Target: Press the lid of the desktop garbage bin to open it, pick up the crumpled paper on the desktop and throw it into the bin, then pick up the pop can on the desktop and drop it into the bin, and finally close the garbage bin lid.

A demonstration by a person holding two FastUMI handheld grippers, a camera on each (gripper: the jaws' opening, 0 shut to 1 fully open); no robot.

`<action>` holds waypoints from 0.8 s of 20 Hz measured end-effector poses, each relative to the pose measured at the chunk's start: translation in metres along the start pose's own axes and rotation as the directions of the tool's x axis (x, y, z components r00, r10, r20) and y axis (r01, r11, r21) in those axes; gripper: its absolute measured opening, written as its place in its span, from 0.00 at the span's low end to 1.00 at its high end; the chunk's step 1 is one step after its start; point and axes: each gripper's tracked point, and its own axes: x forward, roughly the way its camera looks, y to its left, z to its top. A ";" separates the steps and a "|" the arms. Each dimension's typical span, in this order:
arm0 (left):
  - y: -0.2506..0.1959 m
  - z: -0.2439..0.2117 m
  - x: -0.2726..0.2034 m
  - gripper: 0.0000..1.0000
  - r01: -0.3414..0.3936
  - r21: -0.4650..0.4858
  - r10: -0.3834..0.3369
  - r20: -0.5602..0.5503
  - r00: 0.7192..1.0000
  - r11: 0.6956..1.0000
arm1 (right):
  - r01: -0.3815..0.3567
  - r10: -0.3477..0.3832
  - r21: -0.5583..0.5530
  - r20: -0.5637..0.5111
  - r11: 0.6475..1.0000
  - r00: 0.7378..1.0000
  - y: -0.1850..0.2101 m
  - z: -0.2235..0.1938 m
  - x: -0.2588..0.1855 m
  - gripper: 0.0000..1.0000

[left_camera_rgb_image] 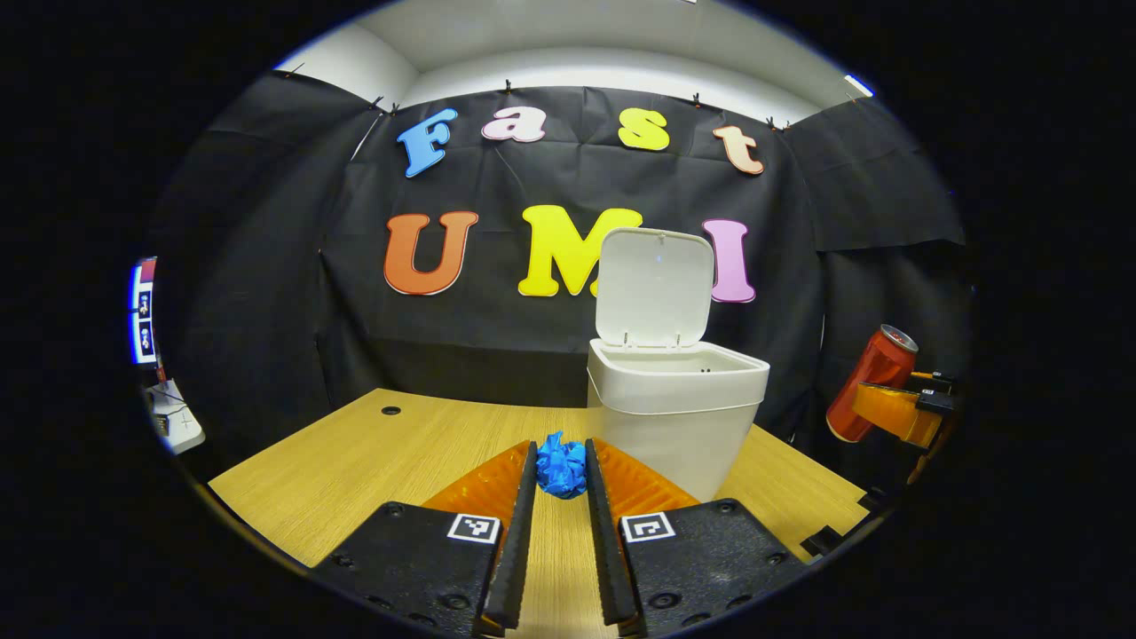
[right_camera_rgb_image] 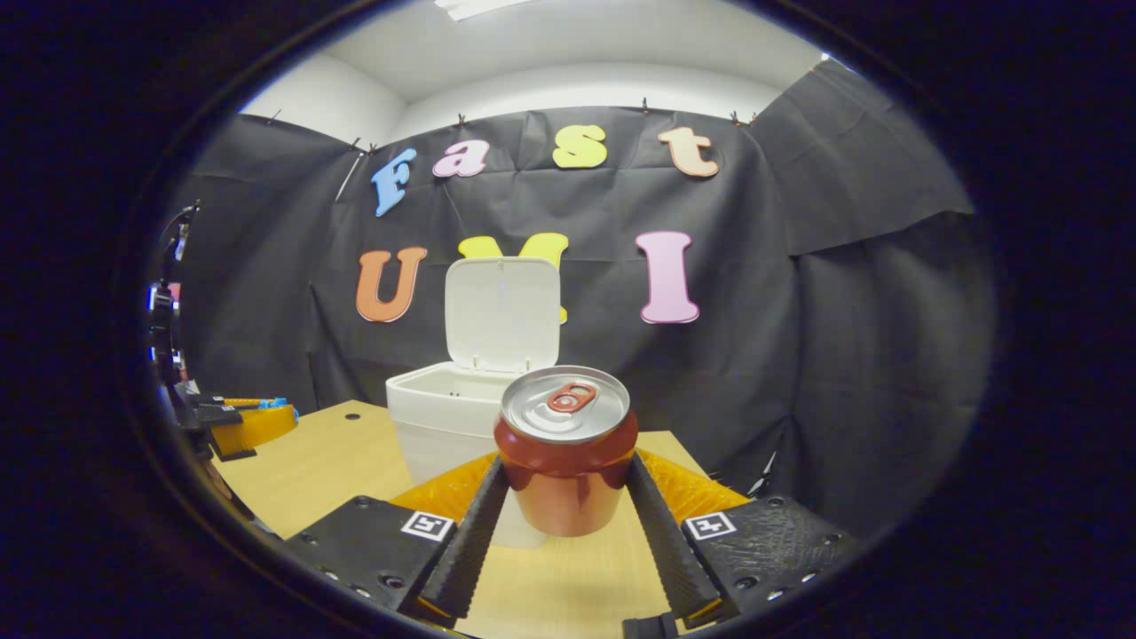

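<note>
With the bin (left_camera_rgb_image: 676, 404) lid up, the left tongs (left_camera_rgb_image: 561, 470) pinch the paper (left_camera_rgb_image: 562, 466) just before the bin (right tongs (right_camera_rgb_image: 568, 484) clamp the can (right_camera_rgb_image: 566, 448)), so a lift over its rim comes next.

**One bin, one paper ball, one can, two grippers**

We count one white garbage bin (left_camera_rgb_image: 674, 417) with one raised lid (left_camera_rgb_image: 655, 286), beyond our left jaws. One blue crumpled paper (left_camera_rgb_image: 561, 465) sits between the left gripper (left_camera_rgb_image: 561, 475) fingers. One red pop can (right_camera_rgb_image: 566, 453) sits between the right gripper (right_camera_rgb_image: 566, 484) fingers. One wooden desktop (left_camera_rgb_image: 373, 461).
</note>
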 end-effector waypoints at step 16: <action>-0.047 0.053 0.028 0.39 -0.005 0.111 -0.001 0.054 0.999 0.994 | -0.069 0.069 0.005 0.009 0.998 0.998 0.010 -0.024 0.002 0.80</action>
